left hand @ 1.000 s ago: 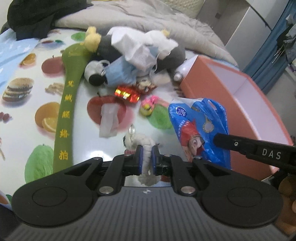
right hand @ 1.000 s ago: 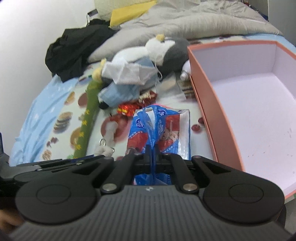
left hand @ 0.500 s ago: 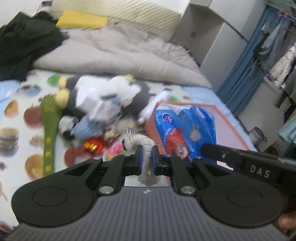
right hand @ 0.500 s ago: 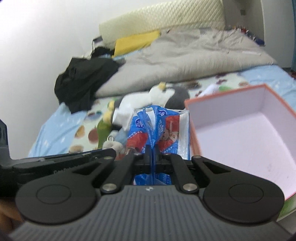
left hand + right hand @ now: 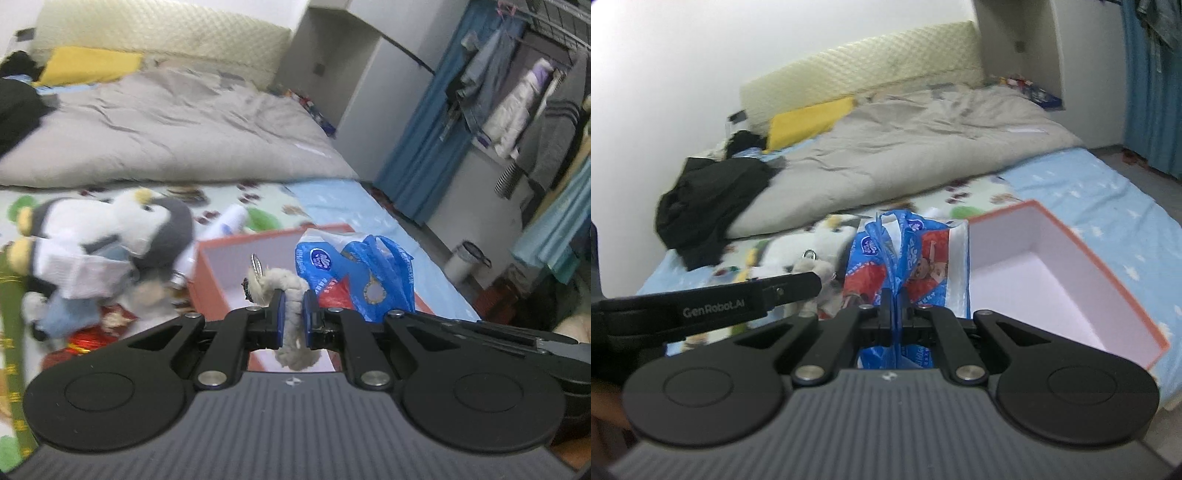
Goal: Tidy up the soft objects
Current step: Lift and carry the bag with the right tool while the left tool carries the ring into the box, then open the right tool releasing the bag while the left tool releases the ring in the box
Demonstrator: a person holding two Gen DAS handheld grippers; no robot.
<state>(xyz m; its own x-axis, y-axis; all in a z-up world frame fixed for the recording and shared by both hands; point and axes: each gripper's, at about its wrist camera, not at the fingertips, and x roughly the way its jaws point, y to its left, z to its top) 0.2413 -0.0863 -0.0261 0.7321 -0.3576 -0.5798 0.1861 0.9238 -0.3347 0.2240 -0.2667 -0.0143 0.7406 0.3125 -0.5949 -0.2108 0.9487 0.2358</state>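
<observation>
My left gripper [image 5: 293,316] is shut on a small white plush keychain [image 5: 286,286] with a metal ring and holds it in the air above the orange box [image 5: 212,273]. My right gripper [image 5: 897,308] is shut on the handles of a blue plastic tissue pack [image 5: 919,258] and holds it up, left of the orange box [image 5: 1108,254]. The pack also shows in the left wrist view [image 5: 362,273]. The keychain [image 5: 816,271] and the left gripper's finger [image 5: 746,302] show in the right wrist view.
A pile of plush toys, with a grey and white penguin [image 5: 122,229], lies on the fruit-print mat left of the box. A grey duvet [image 5: 905,147] and black clothes [image 5: 709,199] lie behind. Blue curtains [image 5: 417,147] and hanging clothes are at the right.
Both grippers have lifted their loads off the mat and swung right toward the orange box. The views now look higher across the bed.
</observation>
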